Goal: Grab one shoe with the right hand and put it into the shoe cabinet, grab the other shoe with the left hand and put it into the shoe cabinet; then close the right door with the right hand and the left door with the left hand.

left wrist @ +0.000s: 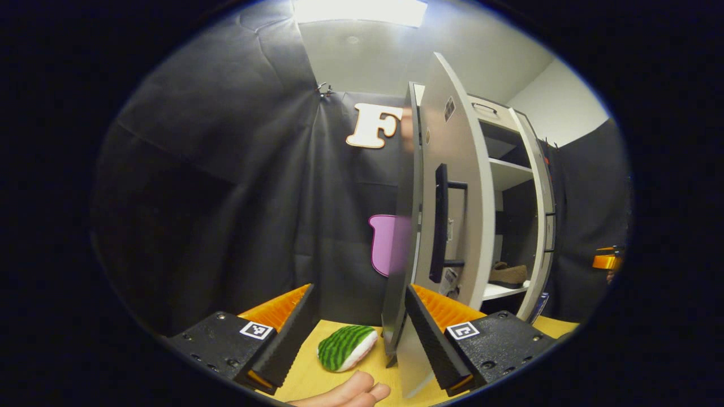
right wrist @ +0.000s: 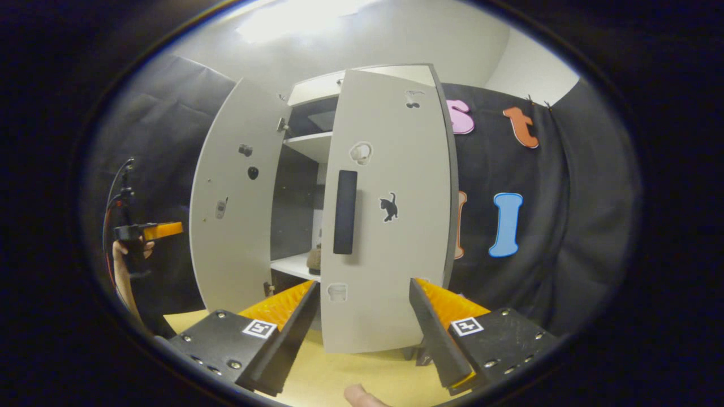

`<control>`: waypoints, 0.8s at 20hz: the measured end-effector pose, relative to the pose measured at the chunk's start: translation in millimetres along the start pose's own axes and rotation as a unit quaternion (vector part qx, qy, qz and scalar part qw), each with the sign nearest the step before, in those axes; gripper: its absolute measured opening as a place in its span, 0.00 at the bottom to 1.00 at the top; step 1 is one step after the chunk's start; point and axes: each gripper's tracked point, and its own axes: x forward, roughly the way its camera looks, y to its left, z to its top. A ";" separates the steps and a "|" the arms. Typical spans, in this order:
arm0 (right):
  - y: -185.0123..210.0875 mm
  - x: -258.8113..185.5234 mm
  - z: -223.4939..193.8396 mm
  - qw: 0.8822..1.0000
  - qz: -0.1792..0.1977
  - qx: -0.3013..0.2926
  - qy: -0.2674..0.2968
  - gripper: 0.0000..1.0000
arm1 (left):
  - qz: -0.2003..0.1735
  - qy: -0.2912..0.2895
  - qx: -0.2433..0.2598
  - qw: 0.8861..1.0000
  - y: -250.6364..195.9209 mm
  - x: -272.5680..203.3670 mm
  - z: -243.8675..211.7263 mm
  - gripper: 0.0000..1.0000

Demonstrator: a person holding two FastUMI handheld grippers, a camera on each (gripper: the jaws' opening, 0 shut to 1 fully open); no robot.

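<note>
The white shoe cabinet [left wrist: 512, 175] stands on a wooden table with both doors open. In the left gripper view, my left gripper [left wrist: 359, 291] is open, and the left door [left wrist: 452, 169] with its black handle [left wrist: 440, 223] is very close. That door's free edge reaches down into the gap beside one of its fingers [left wrist: 435, 333]. A brown shoe [left wrist: 508, 275] lies on a lower shelf. In the right gripper view, my right gripper [right wrist: 363, 284] is open in front of the half-shut right door [right wrist: 396, 254] and its handle [right wrist: 345, 212]. The shoe [right wrist: 314, 259] peeks out behind that door.
A green striped plush [left wrist: 346, 346] lies on the yellow table [left wrist: 317, 379] just ahead of the left fingers. The right gripper [left wrist: 606, 261] shows far off past the cabinet. A hand holds the left gripper [right wrist: 164, 230] beside the left door's inner face [right wrist: 237, 226].
</note>
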 end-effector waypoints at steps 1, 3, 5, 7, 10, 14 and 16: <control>4.1 -5.6 2.3 1.000 0.003 0.004 -0.007 0.96 | 0.004 0.005 0.006 1.000 5.0 9.1 1.3 0.96; 13.8 -16.1 8.4 1.000 0.013 0.010 -0.020 0.96 | 0.012 0.015 0.019 1.000 16.2 27.1 4.1 0.92; 15.2 -26.1 11.9 1.000 0.010 0.011 -0.027 0.96 | 0.018 0.029 0.017 0.999 27.7 45.9 5.7 0.92; 15.5 -35.2 11.1 1.000 0.003 0.009 -0.025 0.94 | 0.035 0.044 0.008 0.998 46.1 62.2 8.0 0.95; 19.0 -44.3 10.6 1.000 0.002 0.003 -0.024 0.95 | 0.048 0.050 0.026 0.997 66.7 74.2 17.0 0.92; 25.3 -49.9 12.5 0.999 0.009 0.001 -0.032 0.96 | 0.026 0.076 0.028 0.996 48.9 82.0 18.5 0.96; 28.1 -53.1 13.6 0.999 0.012 0.003 -0.035 0.96 | 0.003 0.089 0.036 0.995 27.5 81.3 18.9 0.96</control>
